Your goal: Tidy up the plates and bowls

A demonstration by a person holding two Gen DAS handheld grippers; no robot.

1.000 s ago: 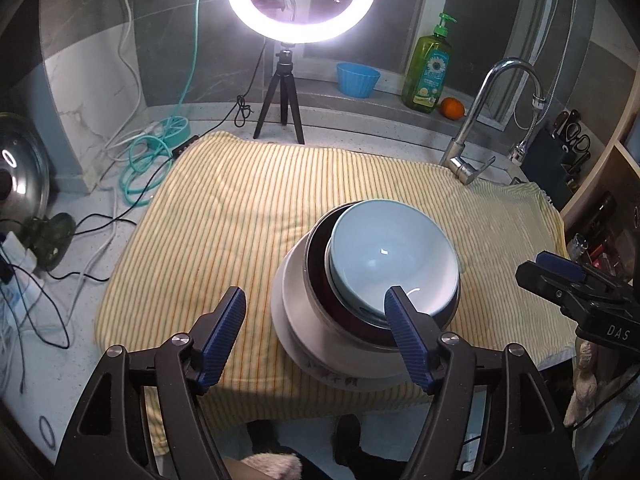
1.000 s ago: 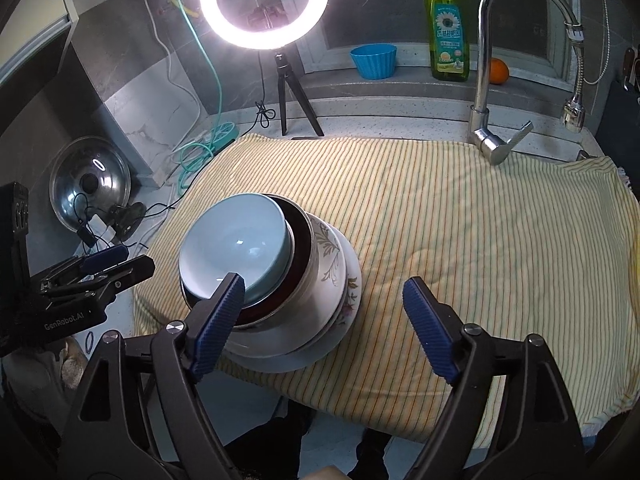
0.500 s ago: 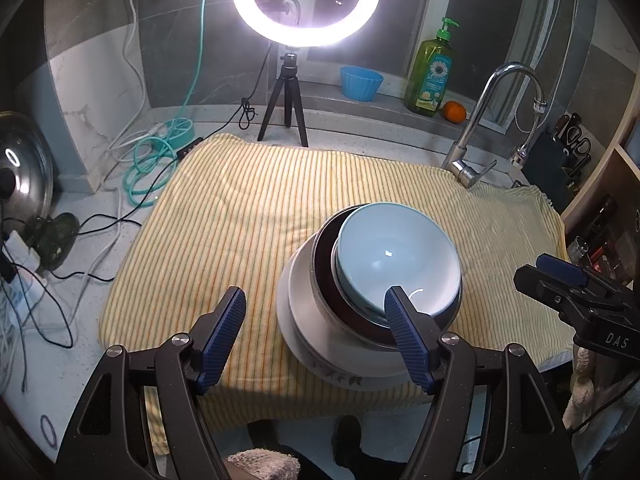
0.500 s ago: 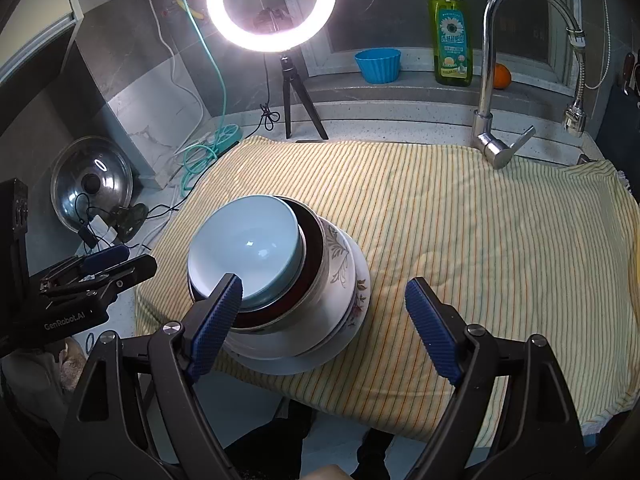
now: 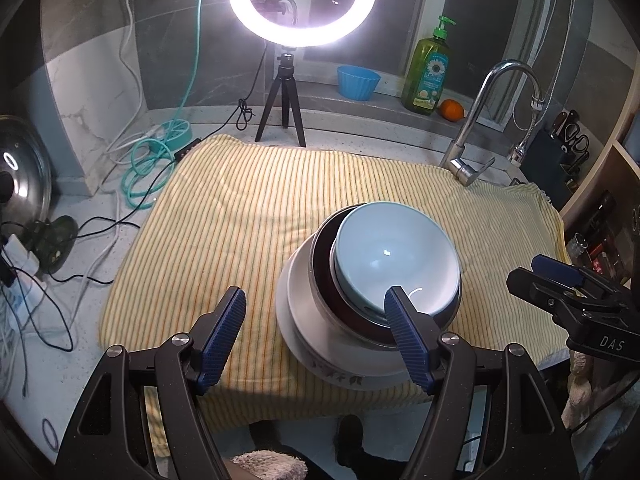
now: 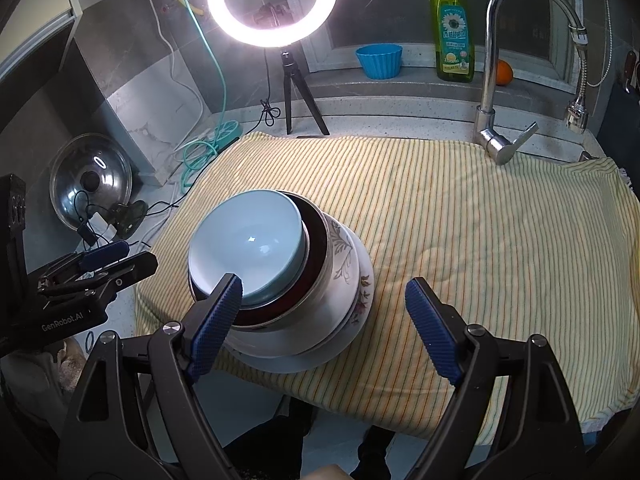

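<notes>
Bowl stack (image 5: 372, 280) beyond left hand-held gripper (image 5: 316, 304)

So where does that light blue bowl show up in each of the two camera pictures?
Left wrist view: the light blue bowl sits right of centre, topping the stack, behind that gripper's right-hand finger.
Right wrist view: the light blue bowl sits left of centre, behind the left-hand finger.
Shared landmark: the ring light, top of both.

Left gripper (image 5: 314, 340): black arms, bumpy blue pads, round silver screws.
Right gripper (image 6: 324, 326): same black arms, blue pads, silver screws.
Writing: white "GenRobot.AI" and "DAS" on the bodies.
</notes>
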